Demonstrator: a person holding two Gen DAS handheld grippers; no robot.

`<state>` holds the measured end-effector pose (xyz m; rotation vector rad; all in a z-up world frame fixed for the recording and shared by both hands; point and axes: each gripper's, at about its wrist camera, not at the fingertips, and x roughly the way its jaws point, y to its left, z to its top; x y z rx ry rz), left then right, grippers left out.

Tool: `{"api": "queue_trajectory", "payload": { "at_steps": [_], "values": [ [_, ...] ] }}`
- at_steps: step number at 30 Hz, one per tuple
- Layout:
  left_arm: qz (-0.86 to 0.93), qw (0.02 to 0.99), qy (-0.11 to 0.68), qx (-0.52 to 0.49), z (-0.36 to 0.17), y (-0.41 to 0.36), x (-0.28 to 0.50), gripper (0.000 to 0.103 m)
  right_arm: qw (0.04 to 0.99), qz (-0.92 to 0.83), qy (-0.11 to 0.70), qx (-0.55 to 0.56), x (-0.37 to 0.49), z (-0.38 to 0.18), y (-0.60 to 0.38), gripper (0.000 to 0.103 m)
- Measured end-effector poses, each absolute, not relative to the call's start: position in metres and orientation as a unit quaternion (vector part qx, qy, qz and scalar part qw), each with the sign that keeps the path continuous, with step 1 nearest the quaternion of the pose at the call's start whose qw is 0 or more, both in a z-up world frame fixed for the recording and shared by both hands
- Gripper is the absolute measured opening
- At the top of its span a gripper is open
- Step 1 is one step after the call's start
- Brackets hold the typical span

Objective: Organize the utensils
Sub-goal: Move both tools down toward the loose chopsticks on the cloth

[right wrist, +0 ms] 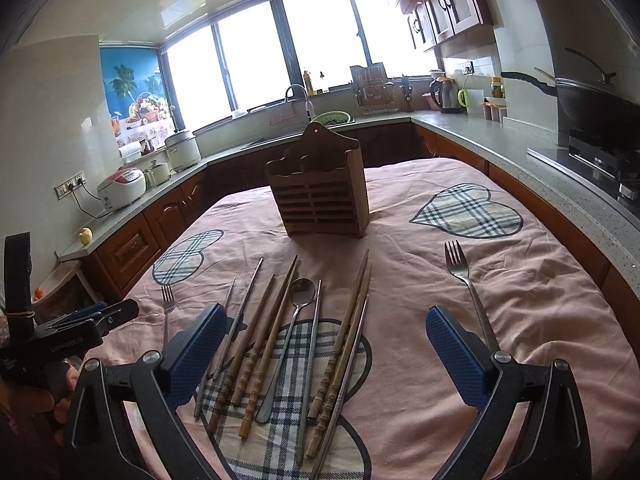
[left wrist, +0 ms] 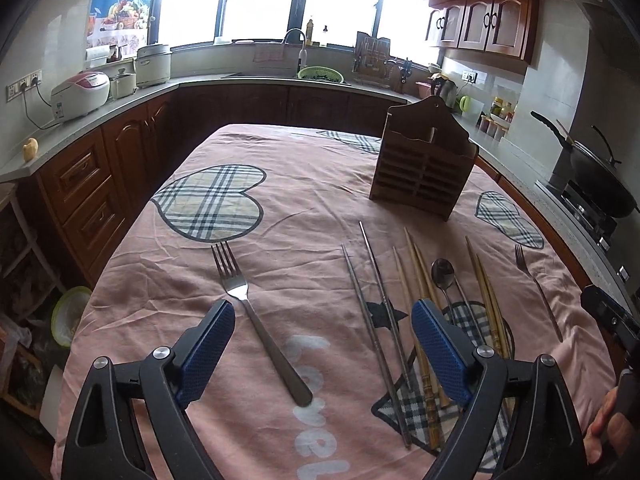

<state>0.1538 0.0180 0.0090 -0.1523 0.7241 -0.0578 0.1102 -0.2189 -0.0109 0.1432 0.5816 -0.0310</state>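
Wooden holder upright on the bench, slatted front, two open compartments at top, nothing visible inside. Utensils flat on the wrinkled pink cloth, all on the near side of the holder: metal chopsticks, wooden chopsticks with turned, ridged handles, a steel spoon among them; one fork well to the left of the holder, second fork to its right. Left tool spread wide, empty, hovering just above the left fork's handle. Right tool likewise spread wide and empty, above the chopstick cluster. Judged handling: all pieces light and rigid; steel items smooth and likely slippery between the textured blue pads; thin chopsticks lying close, some touching, so risk of lifting two together or rolling one aside. Best hold judged at mid-handle across the narrow width; fork handle flat and broad near its end, offering the surest purchase. Soft cloth underneath likely to yield under fingertip pressure. No fragile items noted.
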Motion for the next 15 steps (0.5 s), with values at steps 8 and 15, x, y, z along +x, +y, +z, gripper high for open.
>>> {"api": "queue_trajectory", "payload": {
  "at_steps": [8, 15],
  "values": [
    [-0.038, 0.919, 0.385, -0.077, 0.005, 0.012, 0.218, 0.075, 0.935, -0.029, 0.343, 0.083, 0.172, -0.024, -0.24, 0.073],
    [-0.058, 0.901, 0.423, -0.073, -0.008, -0.007, 0.282, 0.068, 0.914, -0.032, 0.392, 0.105, 0.229, -0.044, -0.261, 0.057]
  ]
}}
